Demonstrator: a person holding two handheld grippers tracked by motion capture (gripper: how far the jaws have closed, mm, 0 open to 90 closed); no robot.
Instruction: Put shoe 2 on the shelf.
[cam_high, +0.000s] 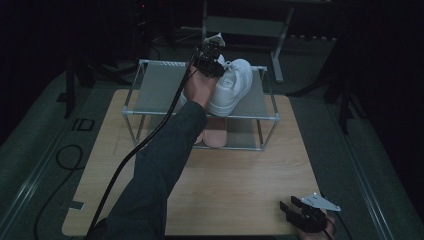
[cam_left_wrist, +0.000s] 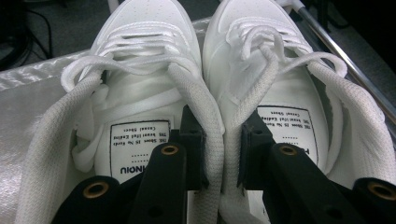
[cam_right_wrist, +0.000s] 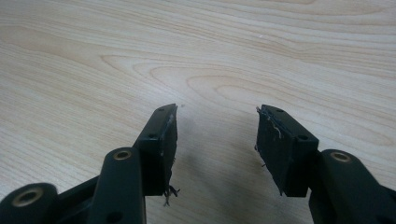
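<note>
Tabletop (cam_high: 250, 200): light wood grain, bare near side. Shoe rack (cam_high: 150, 90): two-tier, grey shelves, metal frame, at tabletop's far middle. Pink slippers (cam_high: 216, 134): on rack's lower shelf. Grey floor mat around tabletop. Metal frame stand (cam_high: 280, 45): far right, behind rack.

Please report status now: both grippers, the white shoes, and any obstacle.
Left gripper shut on inner collars of both white shoes, on rack top shelf. Right gripper open, over bare table. No obstacle seen.
</note>
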